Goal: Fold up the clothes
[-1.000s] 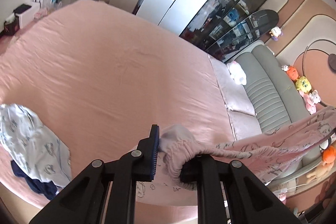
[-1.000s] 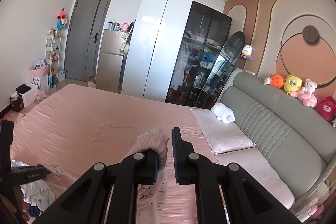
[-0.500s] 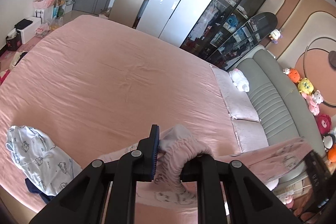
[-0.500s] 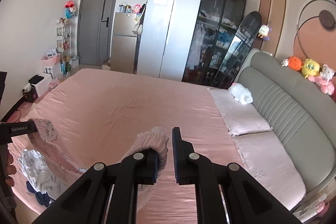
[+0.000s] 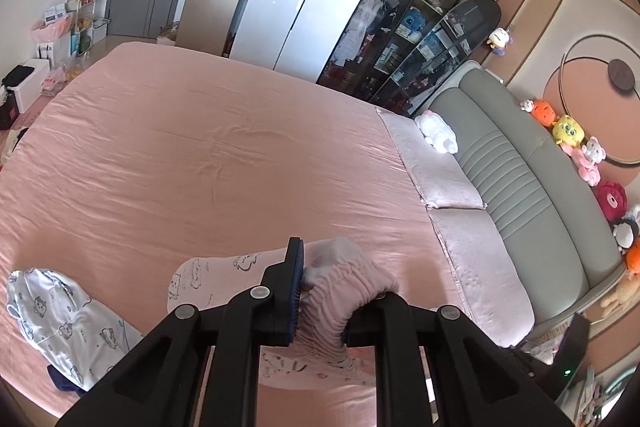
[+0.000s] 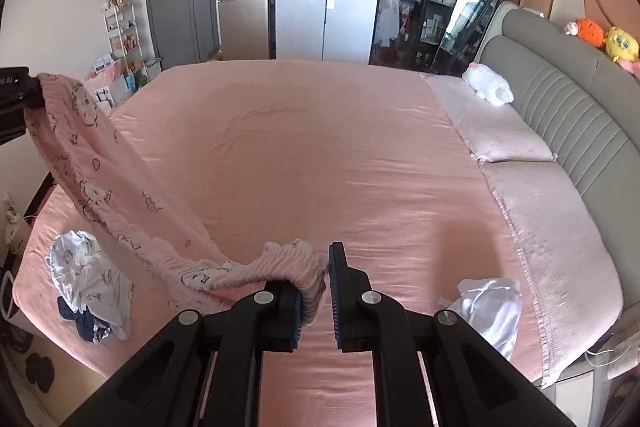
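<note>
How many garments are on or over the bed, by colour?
Pink printed: 1, the pants held up by both grippers
Light blue printed: 1
Dark navy: 1, under the blue one
Silvery white: 1
Total: 4

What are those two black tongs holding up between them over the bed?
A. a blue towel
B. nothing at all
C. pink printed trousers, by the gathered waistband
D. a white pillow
C: the pink printed trousers stretch from the left tongs to the right tongs, each clamping the elastic waistband above the bed.
</note>
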A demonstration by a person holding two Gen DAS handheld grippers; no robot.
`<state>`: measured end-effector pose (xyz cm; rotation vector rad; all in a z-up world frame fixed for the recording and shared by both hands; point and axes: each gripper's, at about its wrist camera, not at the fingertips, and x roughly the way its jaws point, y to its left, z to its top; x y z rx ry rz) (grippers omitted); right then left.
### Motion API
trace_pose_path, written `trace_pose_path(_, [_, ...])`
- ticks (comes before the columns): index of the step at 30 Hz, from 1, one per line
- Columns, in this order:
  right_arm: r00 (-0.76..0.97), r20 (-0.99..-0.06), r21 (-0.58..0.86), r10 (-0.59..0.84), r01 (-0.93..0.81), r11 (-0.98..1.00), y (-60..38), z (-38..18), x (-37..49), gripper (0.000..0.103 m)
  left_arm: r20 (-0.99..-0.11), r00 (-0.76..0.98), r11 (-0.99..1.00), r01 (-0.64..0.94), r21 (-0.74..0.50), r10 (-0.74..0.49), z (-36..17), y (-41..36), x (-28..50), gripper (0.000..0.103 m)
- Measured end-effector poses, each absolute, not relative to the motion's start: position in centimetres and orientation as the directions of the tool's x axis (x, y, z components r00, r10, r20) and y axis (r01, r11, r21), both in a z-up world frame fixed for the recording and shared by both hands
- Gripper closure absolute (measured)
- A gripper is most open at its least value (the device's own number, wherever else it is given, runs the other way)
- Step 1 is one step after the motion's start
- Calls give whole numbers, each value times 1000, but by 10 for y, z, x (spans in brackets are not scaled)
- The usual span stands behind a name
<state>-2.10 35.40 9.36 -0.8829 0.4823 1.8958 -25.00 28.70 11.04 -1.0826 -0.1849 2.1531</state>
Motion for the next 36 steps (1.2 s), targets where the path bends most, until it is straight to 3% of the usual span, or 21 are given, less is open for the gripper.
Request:
trace_pose_path(4, [-326,-765,-9,555,-857,-515,352,71,-17,93,-652,-389,-731,-554,-398,650,115,296,-241,91])
trace_pose_path(11, [-233,-773,-164,590,-825,-541,335,47,-21,88,-652,-374,-714,-583,-388,660,120,305,-229,91])
trace_pose_path(14, [-281,-782,-119,556,-809,-576,327,49,-17,77,-657,-377,-718,-585,-378,653,121,309,-227,91])
trace_pose_path(16, [-296,-780,-114,552,-799,-590,323,49,-15,53,-655,-367,-710,-588,-386,660,122,310,-225,91])
trace_pose_path(18, [-311,-777,-110,547,-789,-604,319,50,-13,46,-653,-352,-697,-599,-393,671,123,312,-222,91])
trace_pose_path(30, [-316,-795,-146,518,-729,-669,302,36,-47,46,-649,-329,-654,-670,-352,686,133,325,-197,91])
trace_pose_path(32, [-331,-793,-140,512,-718,-681,300,36,-51,61,-653,-340,-662,-668,-339,677,133,324,-199,91])
trace_pose_path(33, [-325,-795,-148,512,-714,-684,300,36,-53,75,-657,-346,-669,-664,-333,670,132,322,-201,91])
trace_pose_path(34, [-312,-798,-159,515,-716,-679,302,36,-54,82,-660,-352,-676,-659,-329,664,132,321,-203,91])
trace_pose_path(36, [-296,-803,-163,517,-726,-669,309,37,-53,87,-667,-362,-692,-644,-327,652,130,316,-208,91])
